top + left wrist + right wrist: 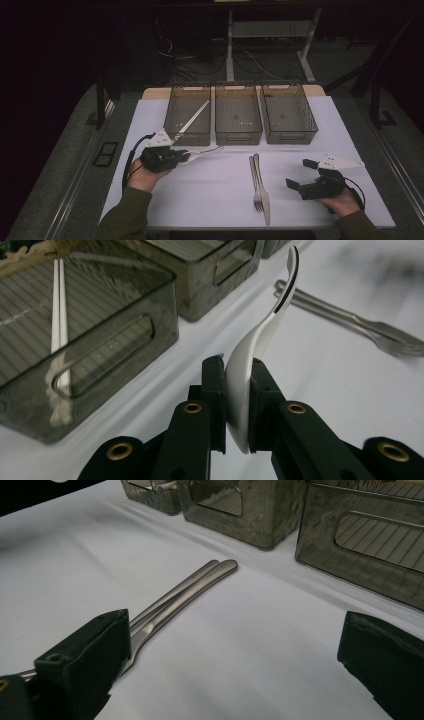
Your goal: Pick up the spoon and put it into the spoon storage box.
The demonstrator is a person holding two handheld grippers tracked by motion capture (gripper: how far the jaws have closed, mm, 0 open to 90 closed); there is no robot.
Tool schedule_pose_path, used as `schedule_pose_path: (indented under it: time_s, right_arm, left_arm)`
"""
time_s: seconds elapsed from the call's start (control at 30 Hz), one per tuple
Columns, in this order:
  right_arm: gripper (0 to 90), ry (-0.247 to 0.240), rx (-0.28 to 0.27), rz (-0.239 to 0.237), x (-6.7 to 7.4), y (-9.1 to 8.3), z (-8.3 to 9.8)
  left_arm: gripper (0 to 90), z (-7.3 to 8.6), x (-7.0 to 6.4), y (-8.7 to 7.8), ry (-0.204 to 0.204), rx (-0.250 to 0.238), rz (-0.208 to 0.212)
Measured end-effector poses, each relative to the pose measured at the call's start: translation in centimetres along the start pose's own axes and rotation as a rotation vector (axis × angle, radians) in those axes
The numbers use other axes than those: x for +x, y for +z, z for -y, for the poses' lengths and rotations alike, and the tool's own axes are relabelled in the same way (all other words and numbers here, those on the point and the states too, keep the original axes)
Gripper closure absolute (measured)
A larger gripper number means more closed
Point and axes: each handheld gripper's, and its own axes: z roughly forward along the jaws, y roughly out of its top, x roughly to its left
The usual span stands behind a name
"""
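Left tongs: in my left hand, clamped on the bowl end of a white spoon; in the left gripper view both pads press flat against it from either side.
White spoon: held edge-up, its handle pointing away from my left tongs toward the middle of the surface; in the high view it hangs just in front of the left bin, near that bin's front wall but outside it.
Right tongs: in my right hand, jaws spread wide with nothing between them; they sit low over the right part of the surface, well apart from the spoon.
Fork: lies flat on the white cloth in front of the middle bin, tines toward me, touching the knife along its side.
Knife: lies just right of the fork, blade toward me, handle ends side by side near the bins.
Left bin: holds a pair of white chopsticks lying slantwise, one end leaning on the rim.
Middle bin: I cannot make out anything in it.
Right bin: stands last in the row, just beside the middle bin.
Right gripper view: the fork and knife handles run from my left jaw toward the bins.
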Motion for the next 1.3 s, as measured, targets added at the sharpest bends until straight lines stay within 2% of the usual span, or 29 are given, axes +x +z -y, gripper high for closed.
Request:
schedule_pose_path:
  time_s: [0.17, 0.5, 0.9, 1.03, 1.3]
  right_arm:
    - [0.8, 0.004, -0.004, 0.001, -0.1, -0.1, 0.0]
    - [0.8, 0.007, -0.005, 0.002, -0.1, -0.1, 0.0]
    - [0.8, 0.012, -0.012, 0.000, -0.1, -0.2, 0.0]
    - [0.8, 0.012, -0.014, -0.001, -0.1, -0.3, 0.0]
    - [0.8, 0.012, -0.016, -0.001, -0.1, -0.3, 0.0]
  left_arm:
    - [80.2, -1.4, 0.0, 0.5, 0.024, -0.012, 0.006]
    - [80.2, -4.6, 0.2, 2.1, 0.036, -0.042, 0.002]
    - [80.2, -8.1, 0.8, 4.3, 0.058, -0.029, -0.009]
    - [80.2, -9.0, 1.2, 5.4, 0.059, -0.033, -0.007]
    - [80.2, -10.9, 2.0, 7.7, 0.089, -0.009, -0.010]
